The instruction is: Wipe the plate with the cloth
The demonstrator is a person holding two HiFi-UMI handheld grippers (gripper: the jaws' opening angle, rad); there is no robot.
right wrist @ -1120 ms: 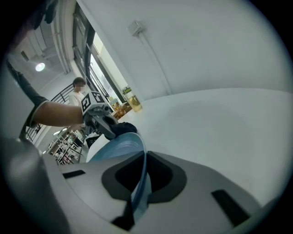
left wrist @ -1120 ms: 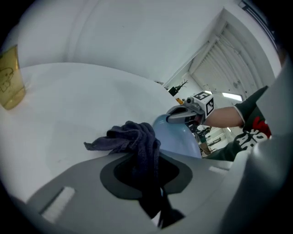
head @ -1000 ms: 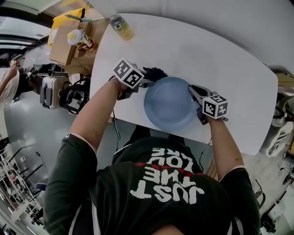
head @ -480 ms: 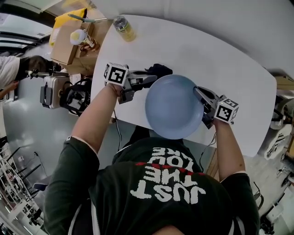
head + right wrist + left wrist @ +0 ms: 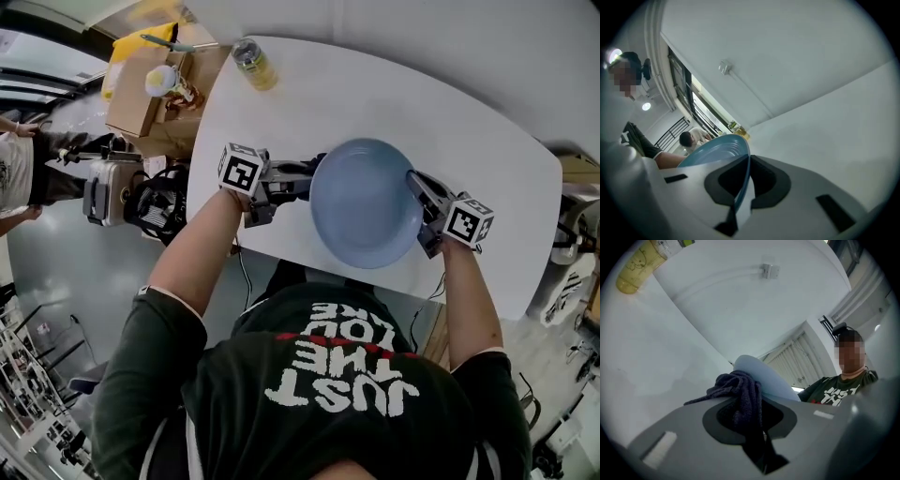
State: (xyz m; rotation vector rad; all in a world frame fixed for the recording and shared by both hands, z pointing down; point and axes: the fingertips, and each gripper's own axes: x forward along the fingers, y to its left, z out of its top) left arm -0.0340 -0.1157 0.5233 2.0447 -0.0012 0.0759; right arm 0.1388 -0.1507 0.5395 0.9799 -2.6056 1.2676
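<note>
Left hand-held gripper (image 5: 296, 178) pinching a bunched dark cloth (image 5: 740, 392), cloth at the 9 o'clock rim of the blue plate (image 5: 366, 202), plate held over the white bench (image 5: 487, 131), right hand-held gripper (image 5: 419, 192) clamped on its 3 o'clock rim.

Round, pale-blue plate (image 5: 366, 202), shallow and tilted, its right rim clamped in the right gripper (image 5: 422, 197). Dark, bunched cloth (image 5: 740, 390) at the plate's left rim, pinched by the left gripper (image 5: 298, 178).
</note>
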